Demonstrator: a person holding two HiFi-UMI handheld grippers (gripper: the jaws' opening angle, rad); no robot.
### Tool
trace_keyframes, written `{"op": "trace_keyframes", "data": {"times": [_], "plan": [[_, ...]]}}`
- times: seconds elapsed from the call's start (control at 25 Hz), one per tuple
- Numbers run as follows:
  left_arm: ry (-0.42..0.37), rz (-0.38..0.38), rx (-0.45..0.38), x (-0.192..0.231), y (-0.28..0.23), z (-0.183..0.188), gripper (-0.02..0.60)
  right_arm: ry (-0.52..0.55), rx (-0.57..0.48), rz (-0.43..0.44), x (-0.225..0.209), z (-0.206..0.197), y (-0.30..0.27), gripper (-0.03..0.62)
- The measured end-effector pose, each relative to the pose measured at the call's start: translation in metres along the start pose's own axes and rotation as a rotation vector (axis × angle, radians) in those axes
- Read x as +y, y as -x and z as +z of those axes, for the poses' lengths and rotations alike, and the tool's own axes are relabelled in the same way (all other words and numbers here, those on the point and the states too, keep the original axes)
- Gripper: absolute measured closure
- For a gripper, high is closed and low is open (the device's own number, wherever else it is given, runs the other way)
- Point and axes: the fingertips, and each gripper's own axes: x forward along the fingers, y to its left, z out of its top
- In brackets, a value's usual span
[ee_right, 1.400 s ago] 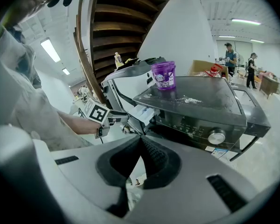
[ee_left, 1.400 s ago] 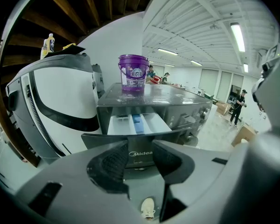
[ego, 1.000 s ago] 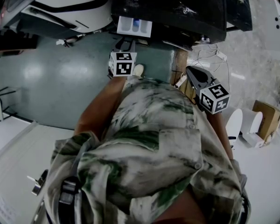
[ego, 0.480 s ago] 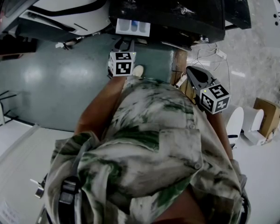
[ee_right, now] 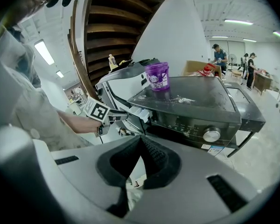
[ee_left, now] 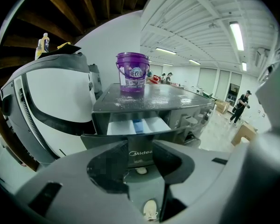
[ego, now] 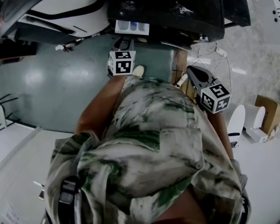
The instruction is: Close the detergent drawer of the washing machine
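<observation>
Detergent drawer (ee_left: 137, 125) stands partly out of the front of the washing machine (ego: 177, 8), at the upper corner beside the control panel. Its white and blue compartments are open to view from above. So the closing push is the step in hand, and the drawer is not yet home.

Your left gripper (ee_left: 140, 158) is level with the drawer's front panel and points straight at it. Its 2 jaws are apart and clamp nothing, and the panel with its brand label shows in the gap between them. From the right gripper view the tips look to be at the panel, but whether they press on it I cannot tell.

Your right gripper (ee_right: 140, 141) hangs off to the side, well apart from the drawer. Its jaws are together and empty, and it seems to have no part in this step.

For the next move, drive the left gripper straight along the drawer's travel into the machine. Keep the tips square on the panel so it slides without skewing, and carry on until the front sits flush with the fascia. The purple bucket (ee_left: 132, 72) on the lid is clear of that path.
</observation>
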Motion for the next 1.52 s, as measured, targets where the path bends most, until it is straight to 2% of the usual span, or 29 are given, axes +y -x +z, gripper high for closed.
{"op": "trace_keyframes", "data": {"times": [1.52], "plan": [[-0.023, -0.018, 0.016, 0.008, -0.035, 0.030, 0.408, -0.075, -0.011, -0.056, -0.018, 0.006, -0.004, 0.572]]}}
